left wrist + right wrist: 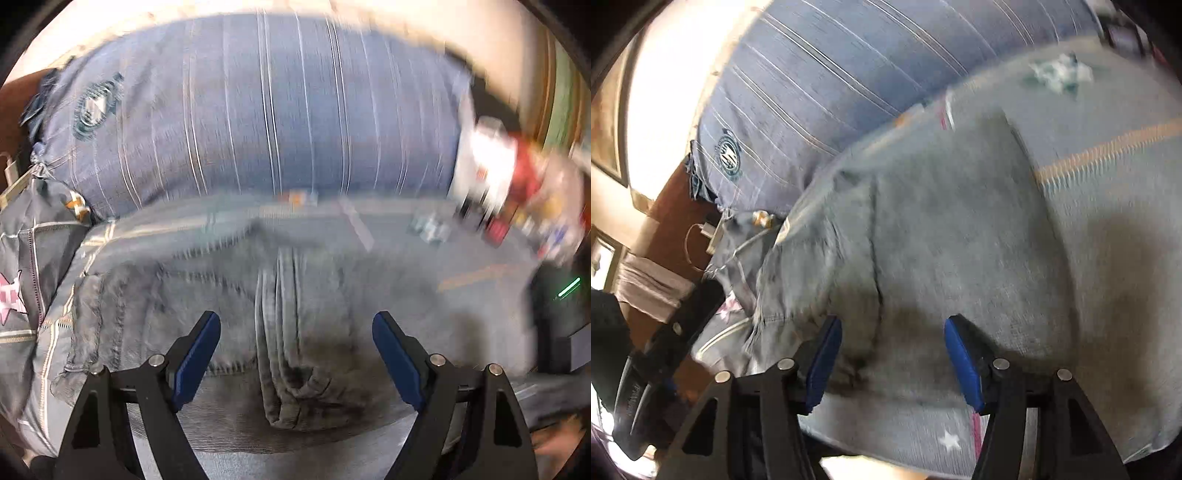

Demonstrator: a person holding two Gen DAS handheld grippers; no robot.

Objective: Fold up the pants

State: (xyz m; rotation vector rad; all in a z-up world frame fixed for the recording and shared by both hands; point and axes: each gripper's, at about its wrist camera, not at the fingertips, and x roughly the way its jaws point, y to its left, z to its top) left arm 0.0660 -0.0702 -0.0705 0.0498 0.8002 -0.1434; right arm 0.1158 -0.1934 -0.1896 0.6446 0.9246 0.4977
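Note:
Grey-blue denim pants (207, 302) lie spread flat on a bed. In the left wrist view a bunched seam ridge (284, 332) runs down between the fingers, and a hem edge lies at the left. My left gripper (295, 336) is open and empty just above the ridge. In the right wrist view the pants (942, 240) fill the middle, with a seam line (875, 258) left of centre. My right gripper (892, 339) is open and empty just above the cloth near its front edge. Both views are motion-blurred.
A large blue striped pillow (258, 110) lies behind the pants; it also shows in the right wrist view (812, 92). The grey patterned bedsheet (1108, 147) is under the pants. Cluttered items (517, 192) sit at the right. A charger and cable (709, 236) lie by the bed's left edge.

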